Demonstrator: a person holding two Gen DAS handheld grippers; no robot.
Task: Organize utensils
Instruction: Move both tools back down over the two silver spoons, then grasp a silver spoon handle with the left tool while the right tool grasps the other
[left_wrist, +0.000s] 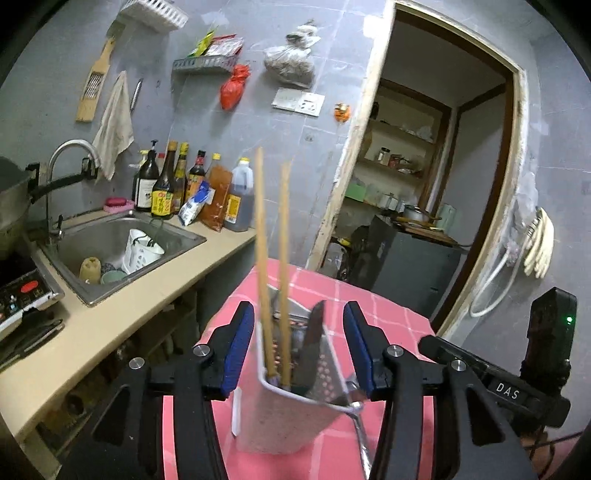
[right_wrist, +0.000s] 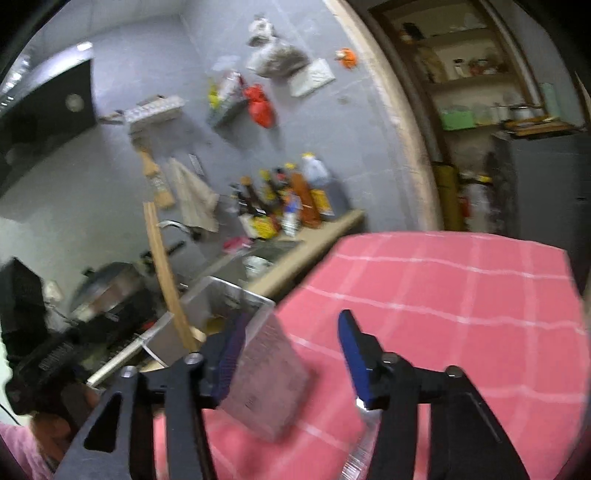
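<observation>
A grey, perforated utensil holder (left_wrist: 280, 417) stands on the pink checked tablecloth (left_wrist: 391, 314). Two wooden chopsticks (left_wrist: 264, 258) and a dark-handled knife (left_wrist: 314, 339) stick up out of it. My left gripper (left_wrist: 300, 350) is open, its blue pads on either side of the holder's top with a gap on each side. A shiny metal utensil (left_wrist: 360, 424) lies by the holder's near right corner. In the blurred right wrist view my right gripper (right_wrist: 291, 354) is open; the holder (right_wrist: 266, 376) sits by its left pad, and the metal utensil (right_wrist: 364, 421) lies under its right finger.
A counter (left_wrist: 122, 314) with a sink (left_wrist: 110, 243) and several sauce bottles (left_wrist: 184, 184) runs along the left. A doorway to a pantry with shelves (left_wrist: 424, 166) opens behind the table. The right gripper's body (left_wrist: 517, 384) is at the right edge. A hand in a pink sleeve (right_wrist: 22, 450) holds the left gripper.
</observation>
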